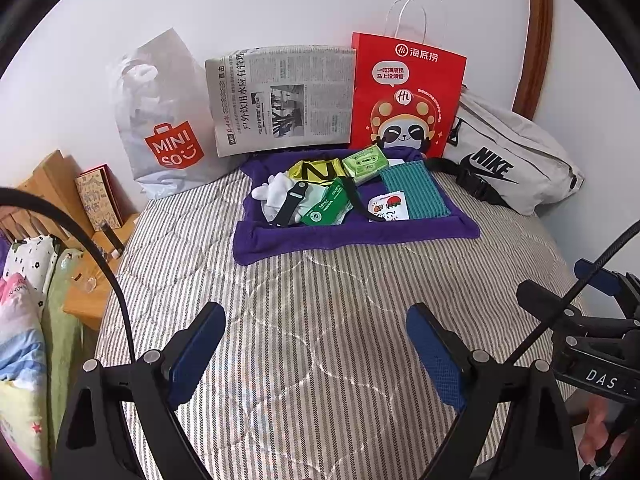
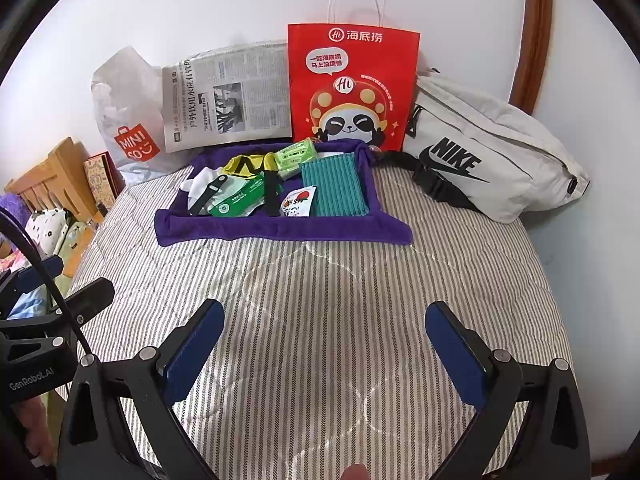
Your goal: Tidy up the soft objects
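Note:
A purple towel (image 1: 352, 236) (image 2: 280, 232) lies on the striped bed, its edges curled up like a tray. On it rest a teal ribbed cloth (image 1: 414, 192) (image 2: 334, 188), a light green tissue pack (image 1: 366, 162) (image 2: 296, 156), a dark green packet (image 1: 324, 208) (image 2: 236, 200), white socks (image 1: 272, 196) (image 2: 198, 188), a yellow and black item (image 1: 314, 170) (image 2: 244, 166) and a small white sachet (image 1: 390, 206) (image 2: 296, 202). My left gripper (image 1: 316, 320) and right gripper (image 2: 324, 318) hover open over bare quilt, well short of the towel, holding nothing.
Against the white wall stand a white Miniso plastic bag (image 1: 164, 128) (image 2: 124, 120), a folded newspaper (image 1: 284, 100) (image 2: 228, 96), a red paper bag (image 1: 406, 96) (image 2: 350, 84) and a grey Nike waist bag (image 1: 512, 160) (image 2: 488, 148). A wooden bedside stand (image 1: 80, 208) and bedding sit left.

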